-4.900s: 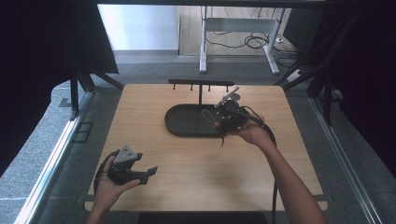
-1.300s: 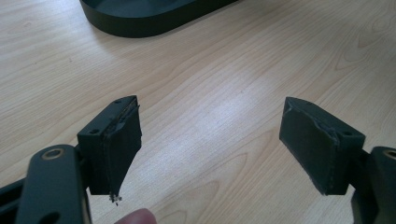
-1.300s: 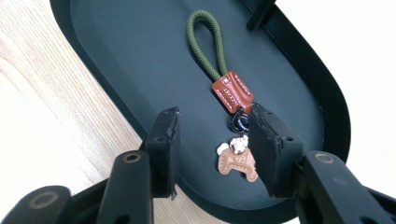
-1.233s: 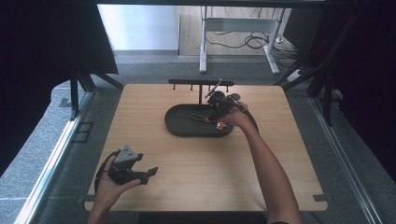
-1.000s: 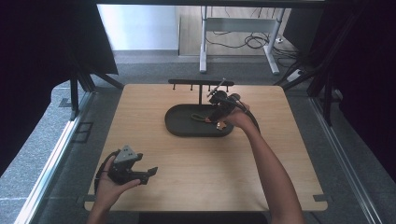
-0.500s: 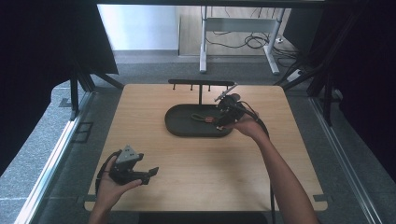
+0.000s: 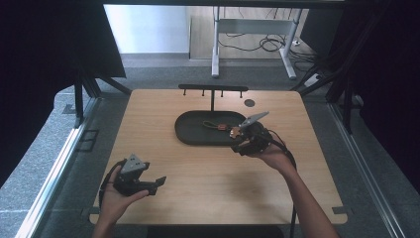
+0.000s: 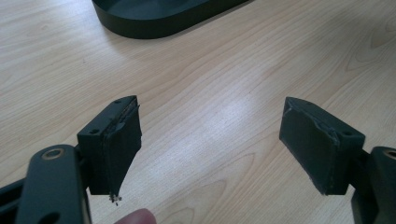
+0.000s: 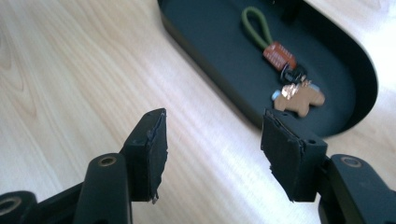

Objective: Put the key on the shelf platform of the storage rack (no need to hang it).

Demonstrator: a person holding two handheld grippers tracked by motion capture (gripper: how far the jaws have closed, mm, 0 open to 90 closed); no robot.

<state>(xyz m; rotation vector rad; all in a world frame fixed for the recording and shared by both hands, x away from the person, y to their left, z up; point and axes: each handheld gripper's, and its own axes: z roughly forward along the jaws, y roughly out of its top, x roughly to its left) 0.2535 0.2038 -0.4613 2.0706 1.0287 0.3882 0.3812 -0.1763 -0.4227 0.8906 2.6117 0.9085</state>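
A black oval tray [image 7: 185, 136] lies at the table's middle. In its right half rests a keychain [image 7: 218, 126] with a green loop, a brown tag and a tan animal-shaped charm [image 9: 299, 99]. My right gripper [image 7: 237, 143] hovers just off the tray's near right rim [image 9: 205, 60]. Its jaws have just been opening and stand open with nothing between them [image 9: 215, 149]. My left gripper [image 7: 158, 182] rests open and empty at the near left, over bare wood [image 8: 210, 140], with the tray [image 8: 154, 18] far ahead of it.
A black rack with small hooks [image 7: 213, 89] stands behind the tray, and a small dark disc [image 7: 249, 102] lies to its right. Bare wood lies between the two grippers. Dark curtains flank the table.
My right gripper has drawn back from over the tray toward the near right, and its jaws now stand wider. The keychain stays in the tray. The left hand has not moved.
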